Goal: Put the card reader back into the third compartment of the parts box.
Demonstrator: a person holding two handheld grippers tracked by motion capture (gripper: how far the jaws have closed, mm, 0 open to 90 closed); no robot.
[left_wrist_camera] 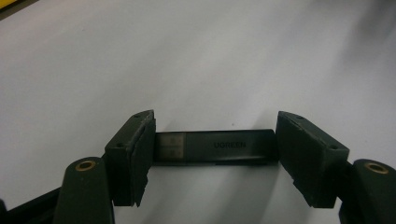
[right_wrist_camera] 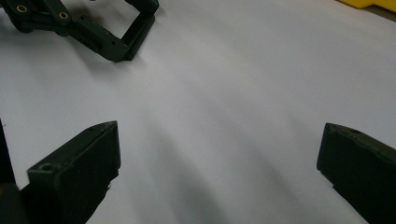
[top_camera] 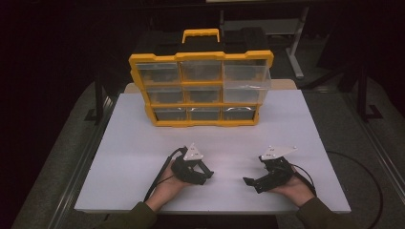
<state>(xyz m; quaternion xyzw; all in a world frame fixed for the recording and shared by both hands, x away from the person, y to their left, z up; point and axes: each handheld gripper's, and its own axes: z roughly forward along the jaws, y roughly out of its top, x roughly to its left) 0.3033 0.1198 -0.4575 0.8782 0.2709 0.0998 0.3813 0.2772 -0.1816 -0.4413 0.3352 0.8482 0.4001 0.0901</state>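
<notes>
A dark USB stick [left_wrist_camera: 215, 147] marked UGREEN, with its metal plug at one end, lies crosswise just above the white board. My left gripper [left_wrist_camera: 215, 140] is shut on it, one pad pressing on each end. From above, that left gripper [top_camera: 206, 172] sits low at the front middle of the board and points right. To its right, my right gripper [top_camera: 253, 182] points left toward it. In its own view the right gripper [right_wrist_camera: 219, 140] is open, with bare board between the jaws. The left gripper [right_wrist_camera: 116, 32] is seen farther off.
A yellow drawer organizer [top_camera: 200, 88] with clear drawers and a carry handle stands upright at the back of the white board [top_camera: 143, 143]. One drawer on its right side [top_camera: 246, 83] is pulled out. Dark floor and table legs surround the board.
</notes>
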